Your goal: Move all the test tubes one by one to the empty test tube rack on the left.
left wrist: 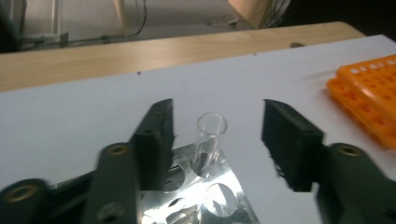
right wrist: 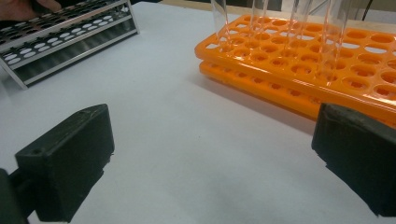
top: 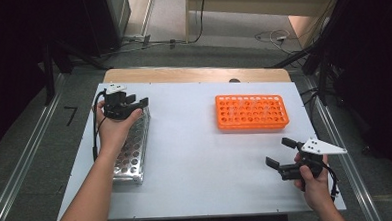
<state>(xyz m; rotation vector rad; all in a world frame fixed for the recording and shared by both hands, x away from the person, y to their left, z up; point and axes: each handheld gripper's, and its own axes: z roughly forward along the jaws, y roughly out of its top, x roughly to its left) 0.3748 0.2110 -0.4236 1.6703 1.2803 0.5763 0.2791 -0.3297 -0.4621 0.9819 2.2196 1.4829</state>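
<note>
Over the shiny metal tube rack (top: 131,149), my left tongs (left wrist: 217,135) stand parted around its upright clear glass tube (left wrist: 209,142), seated in a hole; right tongs (right wrist: 210,163) wait open beside the orange plastic rack (right wrist: 327,65).

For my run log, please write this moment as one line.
left hand-held gripper: open around clear tube | tube: upright in metal rack | right hand-held gripper: open, empty

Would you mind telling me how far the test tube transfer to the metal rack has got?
One clear tube already stands in a hole of the metal rack, at its far end. The left claw is open around it, pads apart from the glass. The right claw is open and empty, facing the orange rack, where several tubes still stand, presumably left to move.
</note>
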